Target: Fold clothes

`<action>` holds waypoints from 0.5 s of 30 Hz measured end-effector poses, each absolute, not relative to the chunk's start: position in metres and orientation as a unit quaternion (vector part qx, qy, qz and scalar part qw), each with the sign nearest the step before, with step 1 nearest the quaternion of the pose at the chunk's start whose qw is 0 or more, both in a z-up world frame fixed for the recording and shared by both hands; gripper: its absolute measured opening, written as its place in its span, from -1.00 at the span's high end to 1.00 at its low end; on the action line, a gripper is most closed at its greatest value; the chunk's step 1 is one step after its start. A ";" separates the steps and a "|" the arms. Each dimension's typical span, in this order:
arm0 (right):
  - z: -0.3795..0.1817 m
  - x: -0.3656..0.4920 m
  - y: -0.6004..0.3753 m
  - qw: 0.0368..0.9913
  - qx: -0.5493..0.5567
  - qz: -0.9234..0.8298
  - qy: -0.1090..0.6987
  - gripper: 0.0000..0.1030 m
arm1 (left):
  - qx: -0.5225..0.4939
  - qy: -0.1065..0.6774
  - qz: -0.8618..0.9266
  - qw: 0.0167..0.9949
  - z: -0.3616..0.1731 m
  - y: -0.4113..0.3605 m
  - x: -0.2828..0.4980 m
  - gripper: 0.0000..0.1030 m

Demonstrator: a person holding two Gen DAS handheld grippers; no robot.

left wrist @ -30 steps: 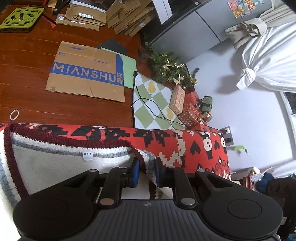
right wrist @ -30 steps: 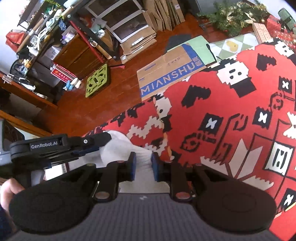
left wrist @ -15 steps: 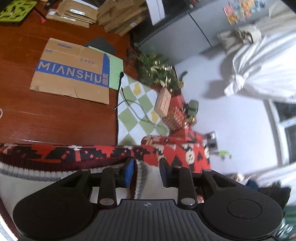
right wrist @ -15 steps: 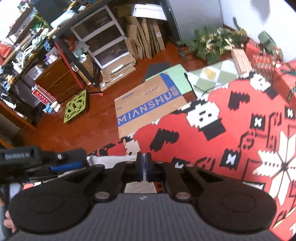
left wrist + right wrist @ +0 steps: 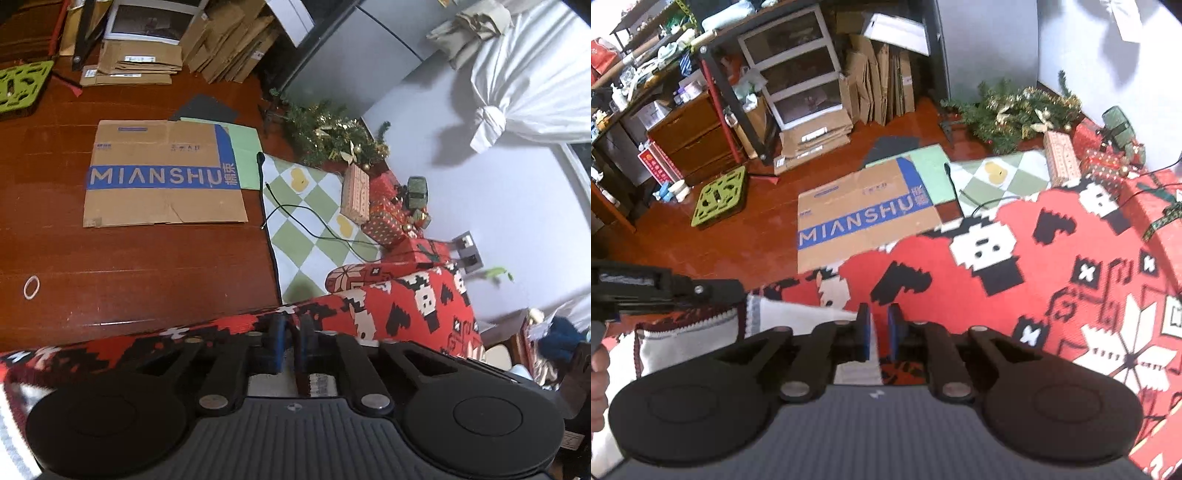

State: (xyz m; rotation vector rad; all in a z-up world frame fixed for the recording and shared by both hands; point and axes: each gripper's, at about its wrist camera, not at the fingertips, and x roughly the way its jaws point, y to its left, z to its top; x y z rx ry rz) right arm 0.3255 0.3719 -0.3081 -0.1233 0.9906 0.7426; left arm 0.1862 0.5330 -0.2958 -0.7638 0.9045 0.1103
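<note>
The floor (image 5: 140, 273) was dark red-brown wood. One flat cardboard box (image 5: 162, 177) lay on it, and its blue stripe said "MIANSHU" in pale letters. I use this box as my landmark. Just beside the box lay a green and white checked mat (image 5: 314, 229) with a thin black cable (image 5: 306, 218) across it. Past the mat, by the white wall, were a small Christmas tree (image 5: 332, 133) and some wrapped gifts (image 5: 384, 218); I could not count them well. Behind the box, more flat cardboard (image 5: 879, 88) leaned in a stack. A green plastic grid (image 5: 720, 195) lay well apart from the box. One small ring (image 5: 31, 287) lay on the floor, nearer the camera than the box.

The sweater (image 5: 1052, 266) was red with black and white shapes, and it lay spread on a surface nearer the camera than the box. Its white inside (image 5: 798, 317) showed at one edge.

The left gripper (image 5: 291, 332) was nearly pressed together, pinching the sweater edge. The right gripper (image 5: 877, 328) had a small gap with sweater cloth in it, but I could not tell if it pinched. Its black housing carried writing too blurred to read.
</note>
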 end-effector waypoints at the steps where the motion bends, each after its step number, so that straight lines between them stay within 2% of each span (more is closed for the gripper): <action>1: -0.304 0.323 0.371 0.811 -0.056 0.354 0.462 0.76 | -0.370 0.420 0.050 0.827 -0.292 0.536 0.180 0.54; 8: -0.286 0.274 0.367 0.781 -0.095 0.407 0.464 0.74 | -0.348 0.409 0.101 0.837 -0.259 0.533 0.104 0.48; 15: -0.286 0.217 0.368 0.754 -0.101 0.436 0.481 0.74 | -0.332 0.424 0.199 0.818 -0.257 0.526 0.001 0.48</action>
